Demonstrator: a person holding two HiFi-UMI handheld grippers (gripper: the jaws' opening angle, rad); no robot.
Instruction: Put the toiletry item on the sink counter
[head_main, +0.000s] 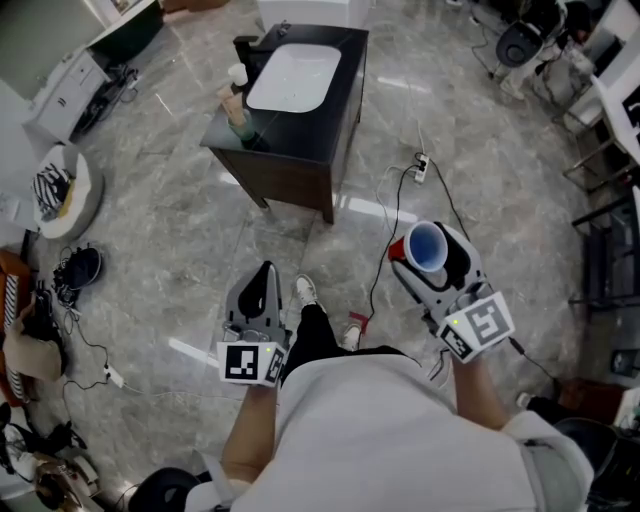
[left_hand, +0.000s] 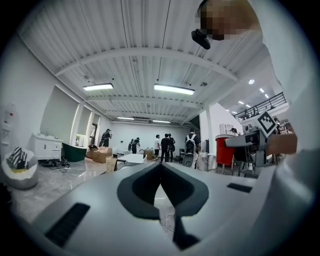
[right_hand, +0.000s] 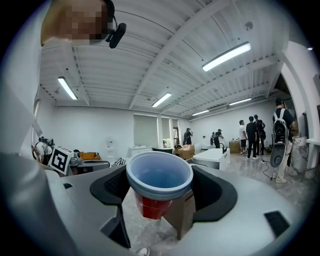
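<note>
In the head view a dark sink counter (head_main: 345, 75) with a white basin (head_main: 293, 77) stands on the floor ahead, a couple of paces away. A few small bottles (head_main: 236, 100) sit on its left edge. My right gripper (head_main: 432, 262) is shut on a red cup with a blue inside (head_main: 425, 246), held mouth up at waist height. The right gripper view shows that cup (right_hand: 159, 182) pinched between the dark pads (right_hand: 212, 192). My left gripper (head_main: 264, 283) hangs lower left, jaws shut and empty; its pads (left_hand: 135, 192) meet with nothing between them.
Cables and a power strip (head_main: 421, 168) lie on the marble floor right of the counter. A white cabinet (head_main: 68, 92) and a round basket (head_main: 62, 190) are at the left, chairs (head_main: 522, 42) at the far right. Several people (left_hand: 165, 147) stand far off.
</note>
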